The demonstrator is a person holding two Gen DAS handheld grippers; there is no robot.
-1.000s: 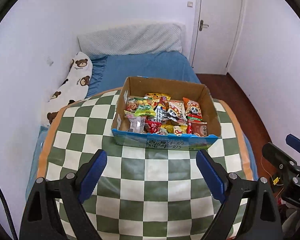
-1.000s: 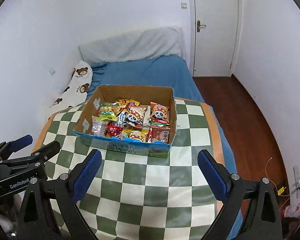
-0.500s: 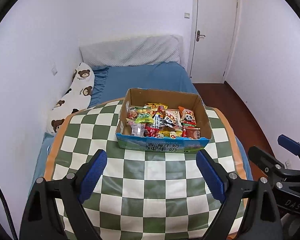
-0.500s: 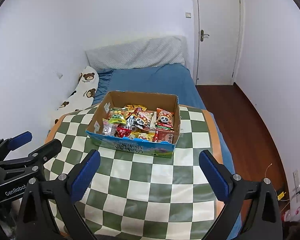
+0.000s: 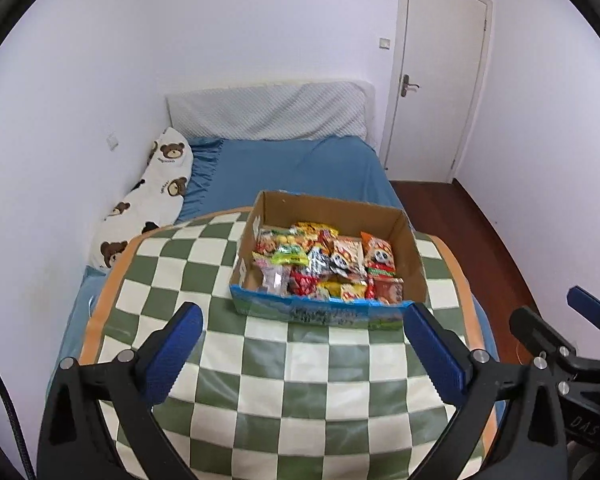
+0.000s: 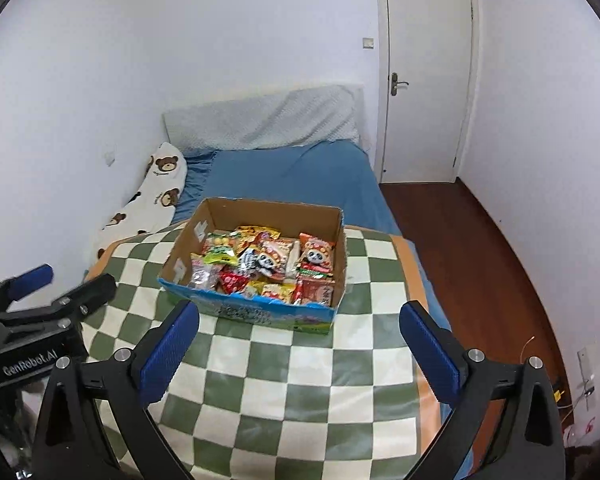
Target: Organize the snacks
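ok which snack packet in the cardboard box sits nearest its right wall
The orange panda-print snack packet in the brown cardboard box: it lies against the right wall at the back, while the other panda packet sits mid-box.

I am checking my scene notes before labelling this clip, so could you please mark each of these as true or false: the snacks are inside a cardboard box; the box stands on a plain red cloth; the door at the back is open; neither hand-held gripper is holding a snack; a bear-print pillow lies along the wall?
1. The snacks are inside a cardboard box. True.
2. The box stands on a plain red cloth. False: it stands on a green-and-white checked cloth.
3. The door is open. False: it is shut.
4. Neither the left hand-held gripper nor the right hand-held gripper holds a snack. True; the left one's jaws are opening, with nothing between them.
5. A bear-print pillow lies along the wall. True.
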